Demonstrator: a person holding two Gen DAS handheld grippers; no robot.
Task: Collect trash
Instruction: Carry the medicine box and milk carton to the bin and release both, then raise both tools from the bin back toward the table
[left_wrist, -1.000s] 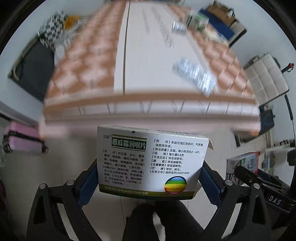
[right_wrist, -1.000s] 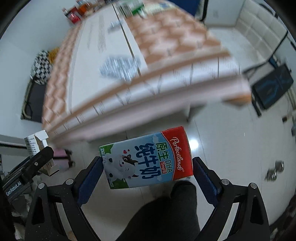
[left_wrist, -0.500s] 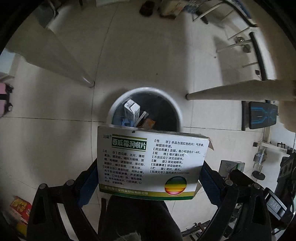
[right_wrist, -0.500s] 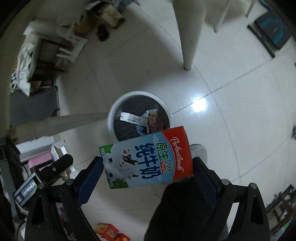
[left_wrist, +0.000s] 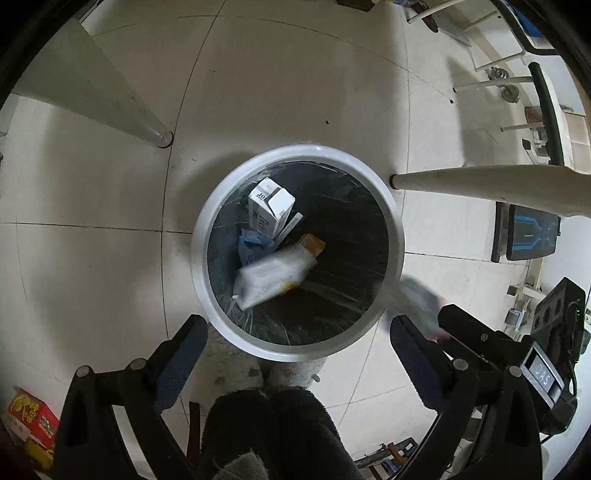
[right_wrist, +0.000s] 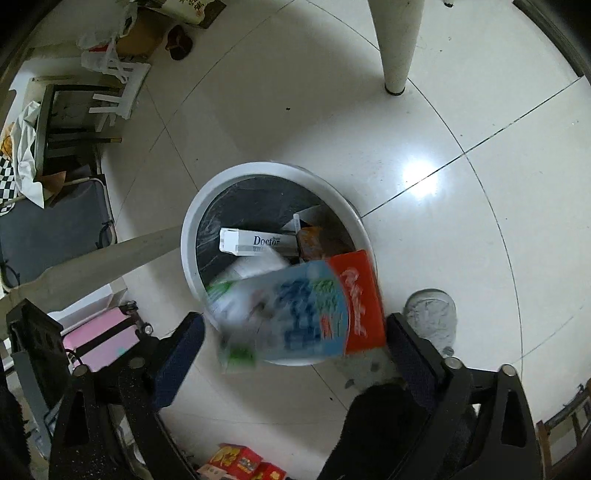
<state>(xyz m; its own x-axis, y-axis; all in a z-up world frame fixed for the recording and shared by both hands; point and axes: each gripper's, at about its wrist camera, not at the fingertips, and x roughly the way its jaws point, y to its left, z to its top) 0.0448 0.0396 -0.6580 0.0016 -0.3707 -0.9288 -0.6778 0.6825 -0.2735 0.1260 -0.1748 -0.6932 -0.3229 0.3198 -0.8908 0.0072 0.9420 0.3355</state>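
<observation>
Below, the white trash bin (left_wrist: 395, 236) holds a Doctor carton (right_wrist: 255, 242) and the medicine box (left_wrist: 273, 277). Left claw (left_wrist: 295, 332) gapes empty; right claw (right_wrist: 295, 334), just widened, frees the milk carton (right_wrist: 306, 314) over the rim.

Both views are fisheye, with a black vignette at the corners and straight tile lines bowed into curves toward the edges. The light is flat and rather dim in the left wrist view, where the floor (left_wrist: 295, 92) reads greyish and soft shadow spreads around the bin (left_wrist: 297, 251). The right wrist view is brighter, with a hard white glare spot on the glossy floor tiles (right_wrist: 421, 181). The milk carton (right_wrist: 299, 314) is heavily motion-blurred, its print smeared; a white box (left_wrist: 275, 275) in the bin is blurred too. The bin's dark liner swallows detail.
</observation>
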